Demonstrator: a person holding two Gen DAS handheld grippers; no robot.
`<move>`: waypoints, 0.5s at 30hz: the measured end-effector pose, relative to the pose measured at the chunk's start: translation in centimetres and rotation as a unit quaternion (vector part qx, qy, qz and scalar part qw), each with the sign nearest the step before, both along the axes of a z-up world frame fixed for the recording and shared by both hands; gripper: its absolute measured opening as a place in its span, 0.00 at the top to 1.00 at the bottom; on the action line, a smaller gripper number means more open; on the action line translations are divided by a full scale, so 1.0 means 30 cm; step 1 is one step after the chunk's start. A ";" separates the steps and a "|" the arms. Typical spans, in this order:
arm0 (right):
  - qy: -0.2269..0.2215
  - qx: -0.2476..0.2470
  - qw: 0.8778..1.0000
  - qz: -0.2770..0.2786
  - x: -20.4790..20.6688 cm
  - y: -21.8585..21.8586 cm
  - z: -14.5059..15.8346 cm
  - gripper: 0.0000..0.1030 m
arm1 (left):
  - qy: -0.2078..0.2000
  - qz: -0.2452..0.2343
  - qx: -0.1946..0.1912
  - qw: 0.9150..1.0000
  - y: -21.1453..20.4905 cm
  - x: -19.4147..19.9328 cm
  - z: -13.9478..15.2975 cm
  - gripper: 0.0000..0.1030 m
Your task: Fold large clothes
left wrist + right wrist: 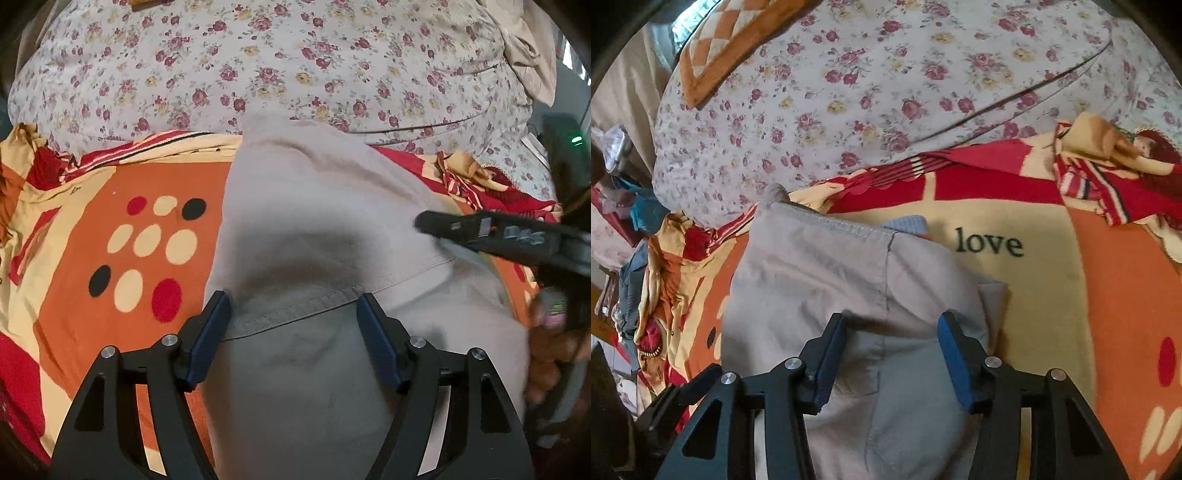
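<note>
A grey garment [325, 221] lies folded in a long strip on the orange, red and cream blanket [110, 229]. My left gripper [293, 308] is open just above a hemmed edge of the garment, holding nothing. My right gripper [892, 325] is open over the garment's other part [831, 280], where a stitched seam runs down; it holds nothing. The right gripper also shows at the right of the left wrist view [491, 236], above the garment's right edge.
A floral sheet [258, 62] covers the bed beyond the blanket. The blanket [1052, 295] carries the word "love". A pile of clothes and clutter [631, 229] lies at the bed's left side. A checked orange cushion [731, 40] sits far back.
</note>
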State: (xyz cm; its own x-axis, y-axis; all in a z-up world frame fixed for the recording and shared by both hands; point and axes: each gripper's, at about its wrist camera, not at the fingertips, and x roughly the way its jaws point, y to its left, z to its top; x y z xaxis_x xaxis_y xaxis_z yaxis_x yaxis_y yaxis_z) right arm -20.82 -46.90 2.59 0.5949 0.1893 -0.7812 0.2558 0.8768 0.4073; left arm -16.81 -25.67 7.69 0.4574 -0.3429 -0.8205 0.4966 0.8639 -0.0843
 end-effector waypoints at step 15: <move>0.005 -0.114 0.990 0.082 -0.358 0.152 0.048 0.50 | -0.002 0.017 -0.001 1.000 0.019 -0.022 -0.009 0.24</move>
